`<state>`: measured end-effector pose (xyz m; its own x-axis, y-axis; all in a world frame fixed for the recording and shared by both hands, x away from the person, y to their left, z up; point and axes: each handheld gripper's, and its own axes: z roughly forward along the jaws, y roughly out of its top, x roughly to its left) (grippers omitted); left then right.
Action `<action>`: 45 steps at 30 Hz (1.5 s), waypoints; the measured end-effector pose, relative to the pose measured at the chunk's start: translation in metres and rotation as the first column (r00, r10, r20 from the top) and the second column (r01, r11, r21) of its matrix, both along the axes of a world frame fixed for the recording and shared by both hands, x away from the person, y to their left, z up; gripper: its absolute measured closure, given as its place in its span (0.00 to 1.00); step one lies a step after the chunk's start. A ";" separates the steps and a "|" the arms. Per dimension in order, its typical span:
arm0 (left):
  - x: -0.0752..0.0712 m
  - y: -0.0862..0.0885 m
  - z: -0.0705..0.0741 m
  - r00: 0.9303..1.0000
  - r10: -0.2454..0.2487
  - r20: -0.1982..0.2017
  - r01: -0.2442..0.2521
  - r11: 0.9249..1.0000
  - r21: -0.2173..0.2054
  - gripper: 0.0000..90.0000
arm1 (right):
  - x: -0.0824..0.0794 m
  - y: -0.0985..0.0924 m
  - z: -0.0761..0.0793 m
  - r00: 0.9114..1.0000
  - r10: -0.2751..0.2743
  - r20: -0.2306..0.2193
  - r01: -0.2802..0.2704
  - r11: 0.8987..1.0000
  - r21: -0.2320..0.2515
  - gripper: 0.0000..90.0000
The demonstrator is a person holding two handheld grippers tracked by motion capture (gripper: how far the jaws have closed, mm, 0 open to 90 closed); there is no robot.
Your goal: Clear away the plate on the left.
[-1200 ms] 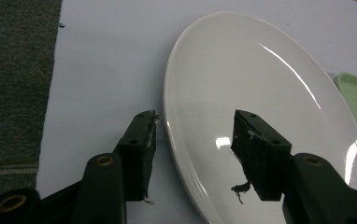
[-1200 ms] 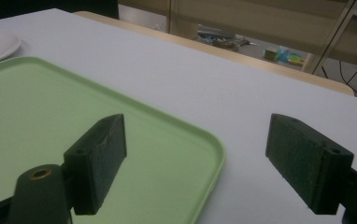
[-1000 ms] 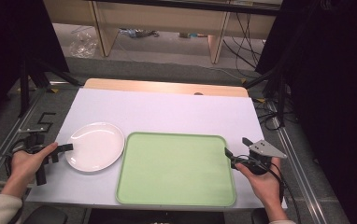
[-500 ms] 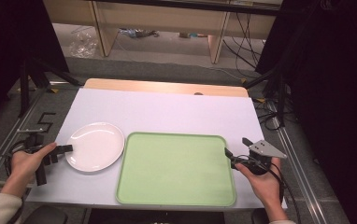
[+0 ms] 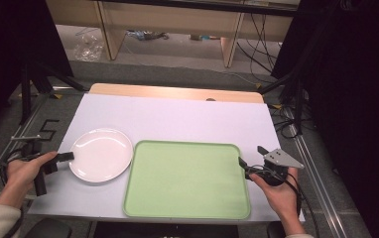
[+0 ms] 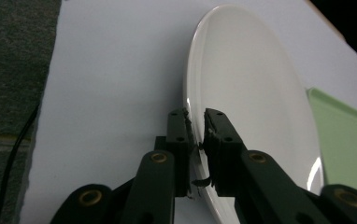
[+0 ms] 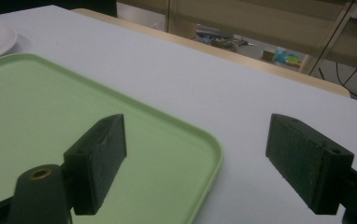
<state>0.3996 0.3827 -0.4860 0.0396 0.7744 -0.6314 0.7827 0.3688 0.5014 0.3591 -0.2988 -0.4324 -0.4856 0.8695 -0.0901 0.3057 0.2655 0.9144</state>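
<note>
A white plate (image 5: pixel 101 154) lies on the white table left of a pale green tray (image 5: pixel 187 178). My left gripper (image 5: pixel 68 157) reaches in from the left at the plate's near-left rim. Its jaws have just been closing. In the left gripper view my left gripper (image 6: pixel 196 121) has its pads pinching the rim of the plate (image 6: pixel 251 93). My right gripper (image 5: pixel 250 155) stands open at the tray's right edge. In the right gripper view my right gripper (image 7: pixel 203 154) has one jaw over the corner of the tray (image 7: pixel 50 116), the other over bare table, nothing between.
The white table cover (image 5: pixel 177 116) ends at a wooden strip (image 5: pixel 177 92) at the far side. Metal rails (image 5: pixel 321 173) run along both sides of the table. Cables and shelf legs (image 5: pixel 232 49) lie on the floor beyond.
My left gripper's jaws have drawn together onto the plate's rim. The plate, the tray and my right hand have not moved.
</note>
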 end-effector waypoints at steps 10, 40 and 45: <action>-0.004 0.004 0.008 0.999 0.009 0.052 -0.004 0.995 -0.103 0.96 | 0.000 0.000 0.000 1.000 0.000 -0.002 0.000 1.000 -0.001 0.24; -0.007 0.009 0.005 0.995 0.060 0.080 -0.038 0.966 -0.256 0.96 | 0.000 0.000 0.000 1.000 -0.001 0.001 0.001 1.000 0.000 0.24; -0.008 0.010 0.006 0.995 0.070 0.077 -0.045 0.957 -0.285 0.96 | 0.000 0.000 0.000 1.000 -0.001 0.001 0.001 1.000 0.000 0.24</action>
<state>0.3917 0.3923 -0.4796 0.0640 0.5671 -0.8212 0.7148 0.5482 0.4342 0.3589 -0.2992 -0.4325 -0.4842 0.8703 -0.0903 0.3051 0.2647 0.9148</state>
